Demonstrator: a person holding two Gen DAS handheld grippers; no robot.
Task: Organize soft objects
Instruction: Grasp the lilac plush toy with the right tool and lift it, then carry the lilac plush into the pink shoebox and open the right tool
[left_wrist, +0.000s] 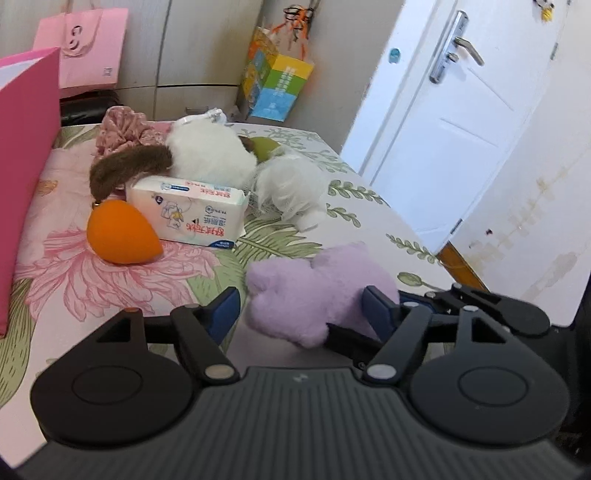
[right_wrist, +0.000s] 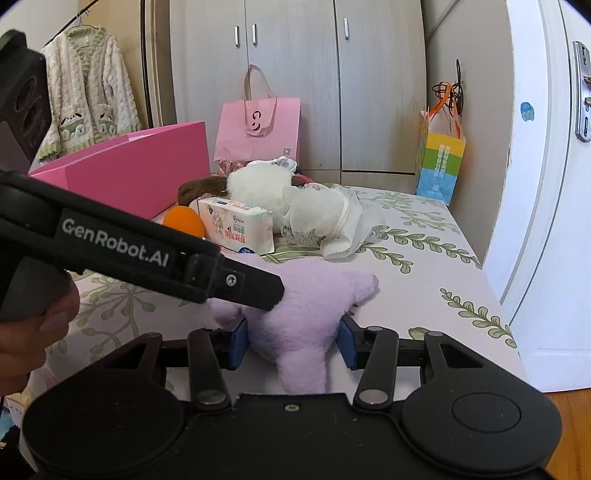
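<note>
Floral bedding (right_wrist: 424, 266) carries the purple plush toy (right_wrist: 295, 314), pinched at its middle by the right gripper (right_wrist: 293, 341), both blue pads pressing its sides. Left gripper (left_wrist: 301, 314) stands released, the toy between its fingers, the left pad clear. Beyond the fingertips lie a tissue pack (left_wrist: 192, 210) and an orange sponge (left_wrist: 120, 236).

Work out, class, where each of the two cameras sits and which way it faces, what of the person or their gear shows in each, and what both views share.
Left wrist: on the left tool, looking down over the flowered bed towards the white door; its own fingers flank the purple plush.
Right wrist: on the right tool, facing the wardrobe; its pads press the plush; the left tool and a hand show.
Shared: plush, tissue pack, orange sponge, pink box.
</note>
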